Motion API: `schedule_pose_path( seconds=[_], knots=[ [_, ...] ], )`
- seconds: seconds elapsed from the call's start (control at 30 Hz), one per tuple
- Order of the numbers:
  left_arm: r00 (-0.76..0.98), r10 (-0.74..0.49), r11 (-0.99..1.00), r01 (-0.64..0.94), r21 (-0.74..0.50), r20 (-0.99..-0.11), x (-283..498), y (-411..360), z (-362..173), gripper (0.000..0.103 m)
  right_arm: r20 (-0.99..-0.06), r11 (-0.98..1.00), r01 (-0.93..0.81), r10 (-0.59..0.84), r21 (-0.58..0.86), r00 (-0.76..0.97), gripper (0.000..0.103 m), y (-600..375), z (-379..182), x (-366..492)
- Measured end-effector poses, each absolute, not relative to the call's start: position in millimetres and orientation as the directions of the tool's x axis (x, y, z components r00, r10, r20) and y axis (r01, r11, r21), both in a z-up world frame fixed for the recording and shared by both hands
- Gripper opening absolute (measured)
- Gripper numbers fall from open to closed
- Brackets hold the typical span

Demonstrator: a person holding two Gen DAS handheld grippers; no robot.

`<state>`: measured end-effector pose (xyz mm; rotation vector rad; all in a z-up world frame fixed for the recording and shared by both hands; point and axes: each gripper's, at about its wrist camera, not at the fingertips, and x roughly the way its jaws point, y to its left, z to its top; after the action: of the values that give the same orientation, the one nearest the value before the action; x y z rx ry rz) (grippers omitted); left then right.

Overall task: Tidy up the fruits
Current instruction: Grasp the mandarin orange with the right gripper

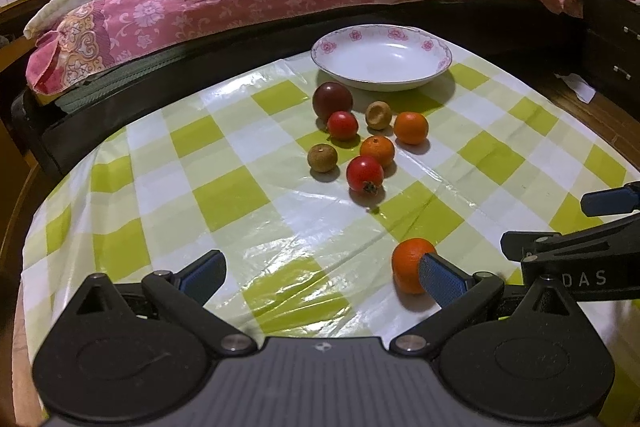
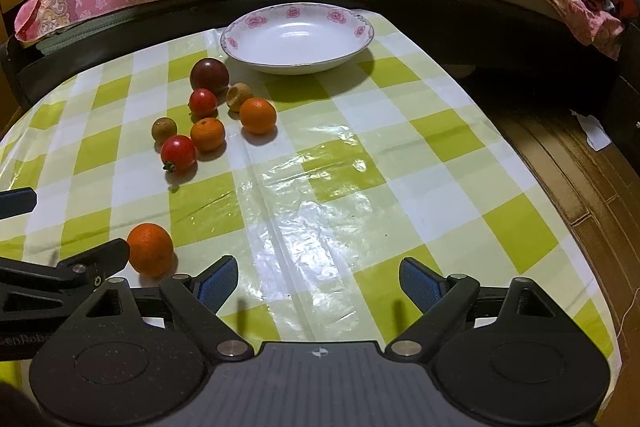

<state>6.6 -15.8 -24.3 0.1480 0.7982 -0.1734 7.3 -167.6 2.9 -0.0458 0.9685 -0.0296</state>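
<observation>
Left gripper point(image 1: 324, 273) and right gripper point(image 2: 318, 279) both spread wide, gripping nothing. Lone mandarin point(image 1: 410, 264) just beside left gripper's right finger; remaining fruits clustered near white floral bowl point(image 1: 382, 57) on checked tablecloth point(image 1: 260, 187).

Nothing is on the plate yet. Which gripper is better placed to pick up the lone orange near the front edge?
Left, probably. The lone orange sits against the left gripper right finger, just outside its open fingers. The right gripper is also open, with the orange farther off to its left.
</observation>
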Motion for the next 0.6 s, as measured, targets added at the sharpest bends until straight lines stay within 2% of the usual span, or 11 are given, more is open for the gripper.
schedule_pose_path(
  seconds=[0.2,0.6],
  knots=[
    [0.691,-0.09,0.977,0.2,0.07,-0.718,2.8,-6.9,-21.9,0.103,-0.825,0.999,-0.031,-0.016,-0.041,0.565,0.083,-160.4,2.5,8.4],
    [0.704,-0.072,0.988,0.145,0.044,-0.707,6.2,17.4,-14.4,0.103,-0.834,0.989,-0.144,0.095,0.019,0.544,0.072,-139.1,0.3,15.3]
  ],
)
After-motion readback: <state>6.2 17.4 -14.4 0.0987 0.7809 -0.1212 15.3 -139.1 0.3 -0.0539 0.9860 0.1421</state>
